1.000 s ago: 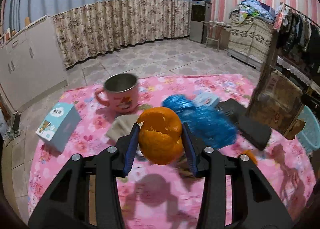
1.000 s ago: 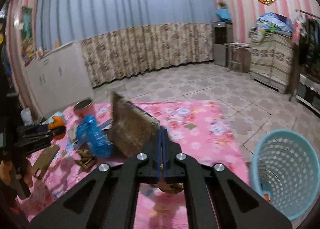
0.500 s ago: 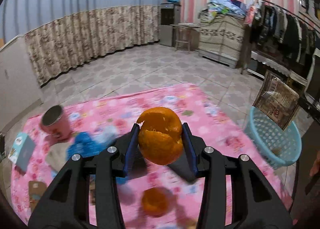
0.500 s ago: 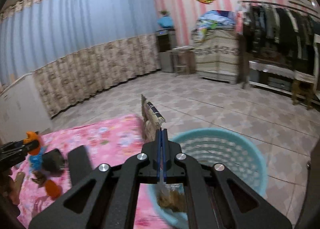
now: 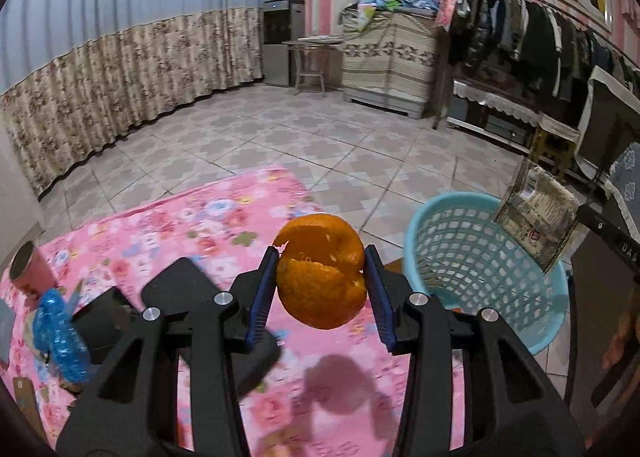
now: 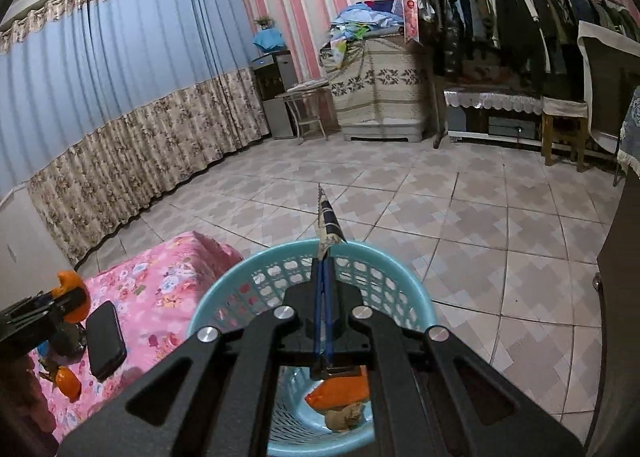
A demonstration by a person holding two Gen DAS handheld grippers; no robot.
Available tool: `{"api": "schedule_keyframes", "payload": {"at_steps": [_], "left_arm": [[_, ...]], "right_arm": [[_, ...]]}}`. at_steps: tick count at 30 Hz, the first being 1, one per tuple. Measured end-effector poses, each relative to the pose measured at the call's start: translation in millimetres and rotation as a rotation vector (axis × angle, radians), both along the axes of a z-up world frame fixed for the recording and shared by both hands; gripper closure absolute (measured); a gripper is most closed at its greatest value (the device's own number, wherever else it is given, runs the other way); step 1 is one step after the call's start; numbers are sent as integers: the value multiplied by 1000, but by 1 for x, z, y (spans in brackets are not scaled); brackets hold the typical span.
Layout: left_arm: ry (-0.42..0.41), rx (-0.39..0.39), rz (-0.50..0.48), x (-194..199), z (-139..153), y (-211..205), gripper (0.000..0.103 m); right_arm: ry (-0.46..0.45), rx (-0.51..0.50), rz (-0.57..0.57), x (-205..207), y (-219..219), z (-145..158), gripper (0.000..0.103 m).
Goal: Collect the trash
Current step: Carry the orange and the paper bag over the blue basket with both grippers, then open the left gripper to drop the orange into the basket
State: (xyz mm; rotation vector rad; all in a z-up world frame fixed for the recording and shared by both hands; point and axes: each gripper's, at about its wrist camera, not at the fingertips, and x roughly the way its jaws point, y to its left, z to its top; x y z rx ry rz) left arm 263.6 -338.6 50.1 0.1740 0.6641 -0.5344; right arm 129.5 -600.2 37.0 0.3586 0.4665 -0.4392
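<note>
My left gripper (image 5: 320, 281) is shut on an orange peel (image 5: 322, 271) and holds it above the pink flowered tablecloth (image 5: 224, 217), just left of the light blue basket (image 5: 476, 253). My right gripper (image 6: 325, 277) is shut on a flat brown snack wrapper (image 6: 327, 225), seen edge-on, directly over the basket (image 6: 256, 289). The wrapper also shows in the left wrist view (image 5: 538, 217) above the basket's far rim. Orange and brown scraps (image 6: 340, 397) lie in the basket's bottom.
On the table are a black phone (image 6: 105, 337), another orange peel piece (image 6: 66, 381), a crumpled blue bag (image 5: 60, 341) and a pink mug (image 5: 26, 271). A dark cabinet edge (image 6: 620, 297) stands right of the basket. Tiled floor lies beyond.
Both grippers have swung right, away from the table's clutter. The wrapper is now over the basket's middle, and the peel has come close to the basket's left rim.
</note>
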Motion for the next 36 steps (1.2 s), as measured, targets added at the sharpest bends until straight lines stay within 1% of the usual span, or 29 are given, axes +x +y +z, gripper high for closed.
{"api": "schedule_keyframes", "payload": {"at_steps": [9,12,15,19,20,22,23,24,26,29,34,36], "left_arm": [[31,21,-96,-8,-13,-64,60],[38,30,-137,-12,-19,-87,59],[42,38,-161,-12,-25,-103,59],[73,43,-178,-5,-36,-125,58],[79,42,-178,-4,-38,-128,57],[84,40,-178,0,-39,-131,41],[76,38,-167,1,-39,-130,30],[65,33,-155,1,-36,-130,24],[56,20,-141,2,-31,-126,20],[45,8,-94,6,-22,-111,13],[27,-12,-10,4,-14,-68,6],[26,-10,14,0,-14,-51,6]], "right_arm": [[23,-10,2,-5,-6,-5,102],[42,-12,6,-5,-6,-11,102],[55,-1,4,-5,-9,-18,102],[56,14,2,-1,-13,-20,102],[54,18,4,-1,-14,-20,102],[60,16,10,3,-15,-19,102],[64,14,14,4,-14,-20,102],[67,13,16,5,-14,-20,102],[74,9,23,6,-12,-20,102],[80,7,32,7,-8,-20,102],[102,-7,50,13,-1,-19,102],[125,5,65,21,2,-21,101]]}}
